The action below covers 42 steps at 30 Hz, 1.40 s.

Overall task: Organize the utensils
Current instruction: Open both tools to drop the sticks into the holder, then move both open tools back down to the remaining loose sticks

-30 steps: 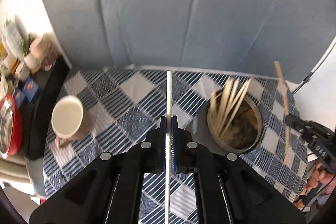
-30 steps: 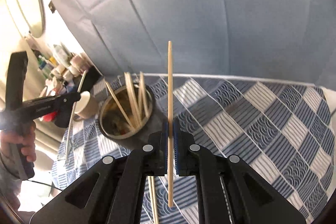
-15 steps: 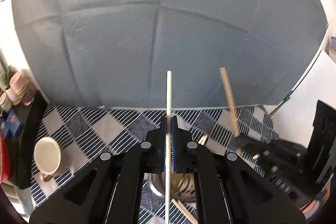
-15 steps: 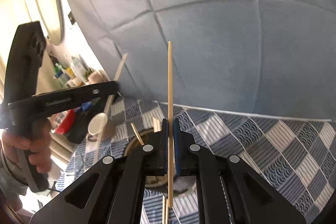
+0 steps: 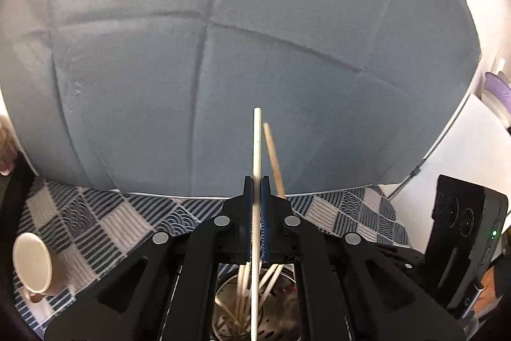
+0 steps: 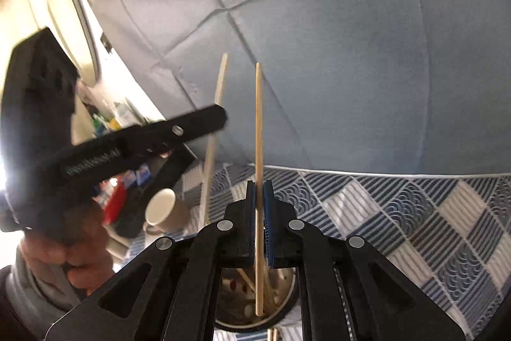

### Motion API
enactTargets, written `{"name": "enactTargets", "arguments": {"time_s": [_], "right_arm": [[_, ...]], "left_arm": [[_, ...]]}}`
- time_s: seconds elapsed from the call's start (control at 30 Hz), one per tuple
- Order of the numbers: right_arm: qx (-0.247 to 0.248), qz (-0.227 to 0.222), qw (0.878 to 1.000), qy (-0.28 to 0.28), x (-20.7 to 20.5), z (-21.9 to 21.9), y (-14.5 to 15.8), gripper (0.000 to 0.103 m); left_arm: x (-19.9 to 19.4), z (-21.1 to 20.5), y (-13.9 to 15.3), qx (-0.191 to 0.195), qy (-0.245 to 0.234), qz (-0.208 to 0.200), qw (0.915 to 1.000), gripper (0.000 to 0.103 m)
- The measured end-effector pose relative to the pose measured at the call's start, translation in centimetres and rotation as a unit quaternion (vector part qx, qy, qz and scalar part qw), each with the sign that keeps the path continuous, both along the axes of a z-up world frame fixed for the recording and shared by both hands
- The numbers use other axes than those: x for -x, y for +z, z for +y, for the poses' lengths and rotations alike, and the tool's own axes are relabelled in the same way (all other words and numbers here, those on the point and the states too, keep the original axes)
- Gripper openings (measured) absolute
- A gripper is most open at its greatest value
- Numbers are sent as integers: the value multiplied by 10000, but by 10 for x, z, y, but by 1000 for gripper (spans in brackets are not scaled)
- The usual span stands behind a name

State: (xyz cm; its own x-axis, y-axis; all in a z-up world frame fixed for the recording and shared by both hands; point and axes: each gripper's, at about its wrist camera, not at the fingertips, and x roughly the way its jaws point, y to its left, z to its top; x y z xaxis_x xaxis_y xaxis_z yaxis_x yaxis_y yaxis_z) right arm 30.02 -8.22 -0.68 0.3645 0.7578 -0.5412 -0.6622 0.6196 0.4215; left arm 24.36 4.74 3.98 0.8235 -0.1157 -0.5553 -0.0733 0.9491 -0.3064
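My left gripper (image 5: 257,181) is shut on a pale chopstick (image 5: 257,143) that stands upright, its lower end down in the round metal holder (image 5: 274,315) below the jaws. Several chopsticks lean inside that holder. Just right of it rises the brown wooden chopstick (image 5: 274,155) of the other hand. My right gripper (image 6: 259,186) is shut on that wooden chopstick (image 6: 258,117), held upright with its lower tip over the holder (image 6: 255,321). In the right wrist view the left gripper (image 6: 220,119) with its pale chopstick (image 6: 214,117) sits to the left.
A cream mug (image 5: 33,267) stands at the left on the blue-and-white checked tablecloth (image 5: 105,219). A grey-blue padded backdrop (image 5: 255,37) rises behind the table. Bottles and a red item crowd the far left (image 6: 115,117). A hand (image 6: 73,254) grips the left tool's handle.
Both grippers have moved in over the metal holder and tilted up, so the holder now lies under the jaws. The two chopsticks have come close together. The mug slid toward the left edge of the view.
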Motion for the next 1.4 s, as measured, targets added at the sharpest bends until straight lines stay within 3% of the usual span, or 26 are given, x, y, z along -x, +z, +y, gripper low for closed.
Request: {"name": "enactTargets", "arguments": {"time_s": [0.4, 0.43, 0.5, 0.57, 0.7, 0.87, 0.97, 1.13, 1.4], "right_arm": [[-345, -223, 9991, -84, 16, -20, -19, 9], [-382, -262, 9988, -154, 17, -23, -16, 9], [-458, -389, 9978, -283, 21, -30, -9, 13], [-473, -541, 9964, -444, 24, -38, 1, 47], [-450, -761, 9942, -607, 32, -52, 14, 49], [-413, -725, 9942, -685, 42, -67, 16, 65], [-281, -618, 9950, -738, 50, -73, 11, 71], [77, -479, 9956, -806, 65, -79, -3, 84], [723, 110, 9950, -674, 84, -79, -49, 85]], "left_arm": [[5, 9, -30, 234, -29, 69, 9997, 5], [7, 11, -30, 282, -55, 52, 9996, 8], [12, 16, -25, 385, 69, -43, 9992, 24], [17, 23, -20, 526, 161, -155, 9984, 36], [27, 31, -10, 582, 390, -232, 9973, 47], [51, 38, -7, 569, 615, -410, 9956, 79], [63, 42, -12, 497, 759, -355, 9952, 91], [79, 50, -29, 490, 938, -30, 9944, 97], [108, 58, -64, 496, 1196, 539, 9901, 97]]}}
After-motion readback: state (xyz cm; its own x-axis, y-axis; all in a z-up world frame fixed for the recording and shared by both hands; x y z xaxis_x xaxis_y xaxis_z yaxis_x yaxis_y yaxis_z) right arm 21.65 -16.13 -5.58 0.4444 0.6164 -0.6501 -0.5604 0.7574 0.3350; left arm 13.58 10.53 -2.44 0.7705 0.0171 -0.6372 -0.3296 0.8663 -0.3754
